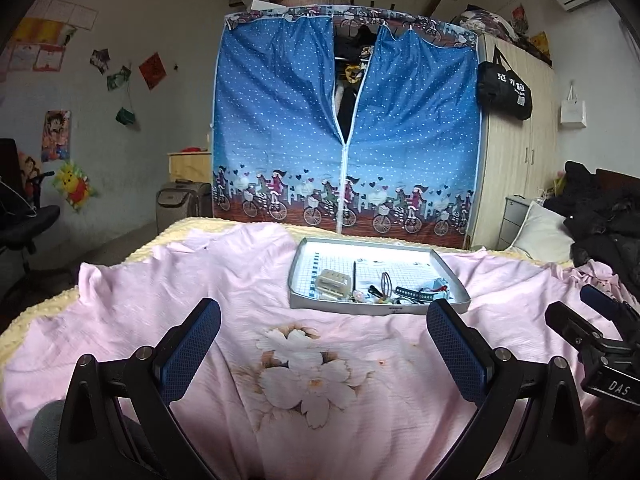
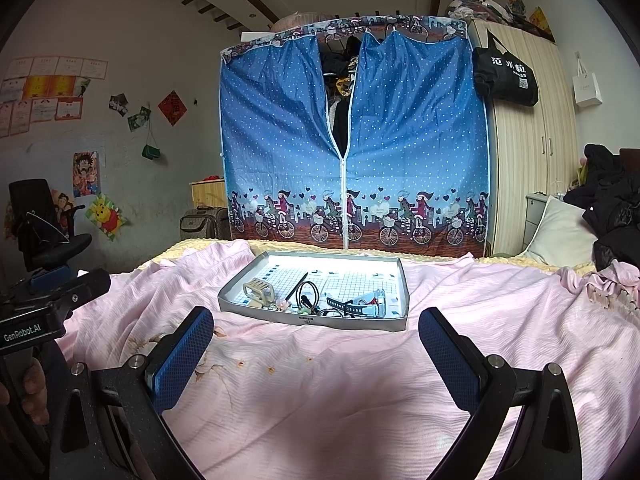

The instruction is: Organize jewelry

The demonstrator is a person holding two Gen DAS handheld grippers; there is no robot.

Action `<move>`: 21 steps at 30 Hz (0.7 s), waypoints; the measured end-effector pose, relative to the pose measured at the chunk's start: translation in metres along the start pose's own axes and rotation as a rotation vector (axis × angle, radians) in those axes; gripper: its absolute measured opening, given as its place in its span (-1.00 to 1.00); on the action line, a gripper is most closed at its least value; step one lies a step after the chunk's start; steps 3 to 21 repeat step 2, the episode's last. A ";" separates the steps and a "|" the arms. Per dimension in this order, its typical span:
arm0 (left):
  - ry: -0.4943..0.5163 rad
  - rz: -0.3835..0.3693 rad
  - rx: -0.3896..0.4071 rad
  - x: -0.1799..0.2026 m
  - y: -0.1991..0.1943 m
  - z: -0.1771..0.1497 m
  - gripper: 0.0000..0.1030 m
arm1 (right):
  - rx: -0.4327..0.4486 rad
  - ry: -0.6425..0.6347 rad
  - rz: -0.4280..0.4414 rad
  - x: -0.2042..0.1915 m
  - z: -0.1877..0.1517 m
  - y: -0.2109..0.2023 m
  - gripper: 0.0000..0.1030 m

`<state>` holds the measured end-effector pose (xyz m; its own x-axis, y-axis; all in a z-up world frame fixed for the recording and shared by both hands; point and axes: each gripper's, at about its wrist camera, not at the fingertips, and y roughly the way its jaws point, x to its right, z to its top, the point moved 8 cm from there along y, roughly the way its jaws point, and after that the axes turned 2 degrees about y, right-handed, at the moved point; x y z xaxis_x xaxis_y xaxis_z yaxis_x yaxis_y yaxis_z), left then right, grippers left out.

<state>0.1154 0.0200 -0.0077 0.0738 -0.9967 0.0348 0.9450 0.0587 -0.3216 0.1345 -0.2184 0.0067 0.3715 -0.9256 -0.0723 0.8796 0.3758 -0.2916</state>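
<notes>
Bedroom. Blue dotted fabric wardrobe at the back, zip part open; wooden wardrobe to its right. Bed with pink floral quilt fills the foreground.

One shallow grey tray sits on the quilt, mid-bed, ahead of both hand-held grippers. All the jewelry visible lies inside it, crowded along the near edge; the far half of the tray floor, a grid-printed sheet, is bare.

Left hand-held gripper: released, blue pads wide apart, nothing between them, held above the quilt short of the tray. Right hand-held gripper: likewise spread and empty, near the tray's front wall.

Count in tray, as far as resolvable:
- 1 clear compartment box, near left, standing tilted on edge
- 1 thin dark stick, leaning diagonally
- 1 dark hoop or wire ring
- 1 dark studded strap
- 1 pale blue piece, near right
- 1 pink flower clip
- several small beads and clips beside it; too small to count

Step, judged: neither tool is engaged with anything. Pieces lie loose and mixed, not in the box, so sorting looks outstanding; whether some pieces are already boxed cannot be told. Picking any piece calls for a narrow, careful pinch, since items overlap.
</notes>
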 end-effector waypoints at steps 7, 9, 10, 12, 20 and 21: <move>0.005 0.008 -0.001 0.000 0.000 -0.001 0.96 | -0.001 0.000 0.001 0.000 0.000 0.000 1.00; 0.005 0.008 -0.001 0.000 0.000 -0.001 0.96 | -0.001 0.000 0.001 0.000 0.000 0.000 1.00; 0.005 0.008 -0.001 0.000 0.000 -0.001 0.96 | -0.001 0.000 0.001 0.000 0.000 0.000 1.00; 0.005 0.008 -0.001 0.000 0.000 -0.001 0.96 | -0.001 0.000 0.001 0.000 0.000 0.000 1.00; 0.005 0.008 -0.001 0.000 0.000 -0.001 0.96 | -0.001 0.000 0.001 0.000 0.000 0.000 1.00; 0.005 0.008 -0.001 0.000 0.000 -0.001 0.96 | -0.001 0.000 0.001 0.000 0.000 0.000 1.00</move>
